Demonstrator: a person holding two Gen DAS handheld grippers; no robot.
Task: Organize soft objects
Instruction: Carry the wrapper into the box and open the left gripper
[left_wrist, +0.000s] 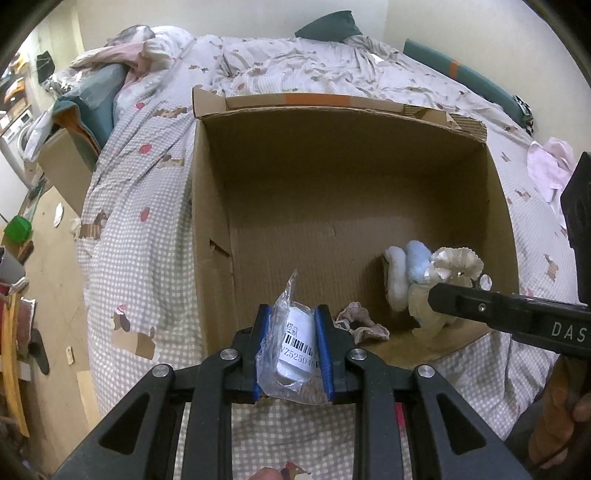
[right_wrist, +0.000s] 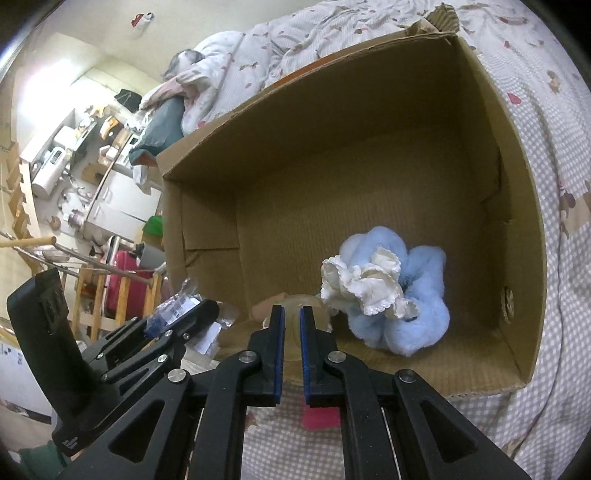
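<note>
An open cardboard box (left_wrist: 332, 166) (right_wrist: 369, 147) sits on the bed. My left gripper (left_wrist: 292, 310) (right_wrist: 201, 310) hangs over the box's near edge, shut on a clear plastic bag (left_wrist: 291, 350) with a white barcode label. My right gripper (right_wrist: 291, 308) (left_wrist: 436, 293) is low in the box's near right corner, shut on a thin beige fabric piece (right_wrist: 291, 317) (left_wrist: 424, 310). Beside it lie a fluffy light-blue scrunchie (right_wrist: 424, 295) (left_wrist: 417, 254) and, on top of that, a cream ruffled one (right_wrist: 365, 284) (left_wrist: 458, 262). A pinkish scrunchie (left_wrist: 362, 321) rests on the box floor.
A checked quilt (left_wrist: 147, 221) covers the bed around the box. A pink garment (left_wrist: 550, 170) lies at the right and a green pillow (left_wrist: 332, 24) at the head. A second cardboard box (left_wrist: 66, 166) and a cluttered floor are at the left. A person's hand (left_wrist: 565, 417) holds the right gripper.
</note>
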